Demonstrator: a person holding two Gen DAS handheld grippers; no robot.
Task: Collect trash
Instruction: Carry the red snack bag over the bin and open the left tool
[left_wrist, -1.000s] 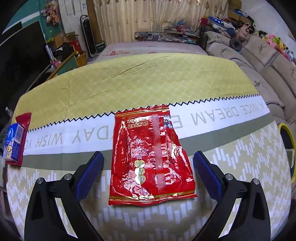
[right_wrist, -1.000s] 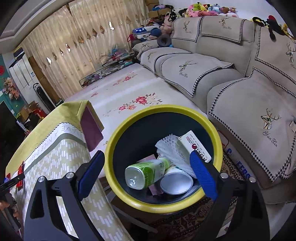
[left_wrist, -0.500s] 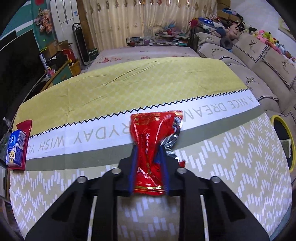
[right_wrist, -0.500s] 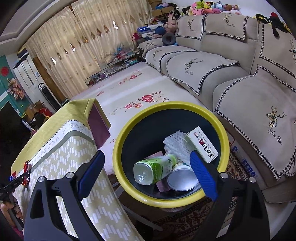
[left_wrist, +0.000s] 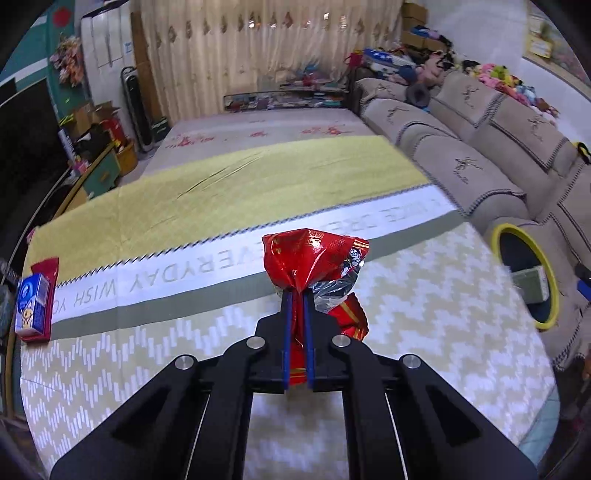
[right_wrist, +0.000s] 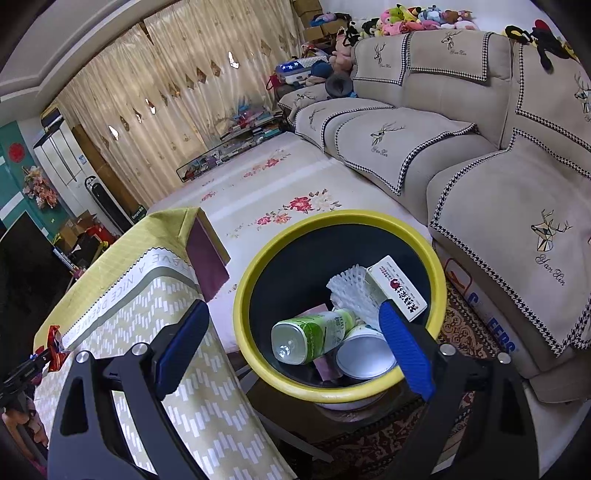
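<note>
- Left gripper (left_wrist: 296, 295): jaws clenched on the red snack bag (left_wrist: 314, 258), which is crumpled and lifted above the bench (left_wrist: 147, 350).
- Right gripper (right_wrist: 291, 343): jaws released, nothing between them, above the yellow-rimmed bin (right_wrist: 251, 280).
- Bin contents: green bottle (right_wrist: 314, 334), white box (right_wrist: 400, 286).
- Bench left edge: blue carton (left_wrist: 33, 306).

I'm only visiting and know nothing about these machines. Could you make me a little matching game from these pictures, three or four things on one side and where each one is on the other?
Things:
1. red snack wrapper
2. green bottle
3. blue and white carton
4. right hand-held gripper

Places:
A. lying in the yellow-rimmed bin
B. on the table's left edge
C. open, above the bin
D. pinched in the left hand-held gripper

Pairs: 1-D, 2-A, 3-B, 4-C
</note>
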